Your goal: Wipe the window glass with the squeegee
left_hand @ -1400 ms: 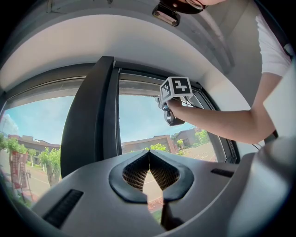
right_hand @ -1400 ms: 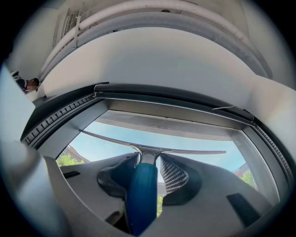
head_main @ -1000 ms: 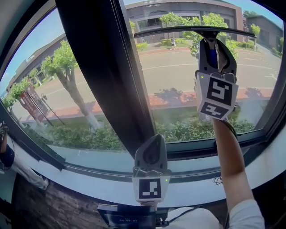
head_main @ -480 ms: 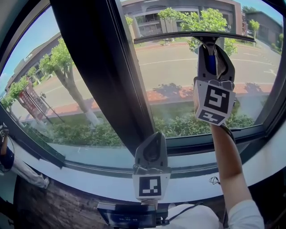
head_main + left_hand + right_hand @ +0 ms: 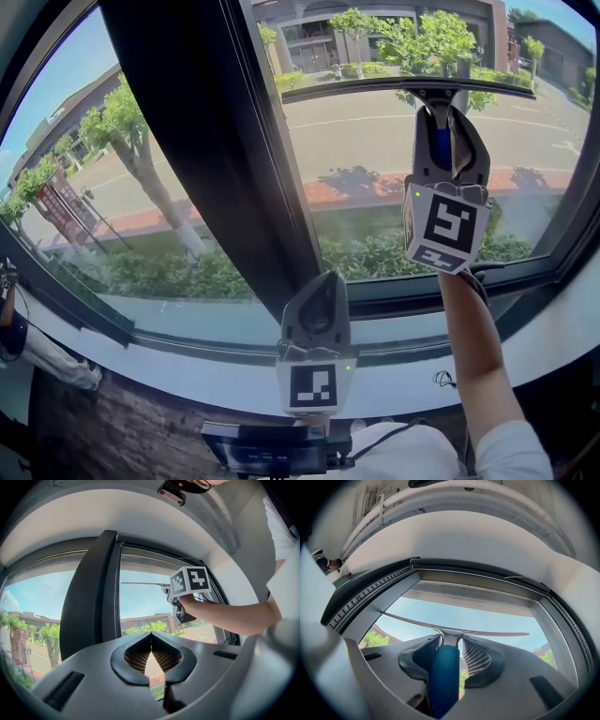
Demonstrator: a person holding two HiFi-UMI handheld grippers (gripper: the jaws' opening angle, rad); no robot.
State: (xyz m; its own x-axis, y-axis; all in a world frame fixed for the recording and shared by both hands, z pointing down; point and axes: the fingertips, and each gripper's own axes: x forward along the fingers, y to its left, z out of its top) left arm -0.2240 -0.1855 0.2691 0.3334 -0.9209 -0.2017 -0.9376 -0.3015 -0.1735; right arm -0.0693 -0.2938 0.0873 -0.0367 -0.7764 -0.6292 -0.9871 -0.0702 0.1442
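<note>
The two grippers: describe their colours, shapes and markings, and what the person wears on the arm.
Both the left gripper and right gripper have smooth grey shells narrowing to dark-rimmed tongs with grid-textured pads. Each carries a white cube printed with black square markers, with a small green light beside it. The right arm wears a white short sleeve.

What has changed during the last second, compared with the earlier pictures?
The right gripper drew the squeegee a little way down the window glass, so its blade now lies lower against the street outside. Nothing was taken or released: the tongs stay shut on the blue handle. The left gripper stays low by the sill, tongs together and empty.
</note>
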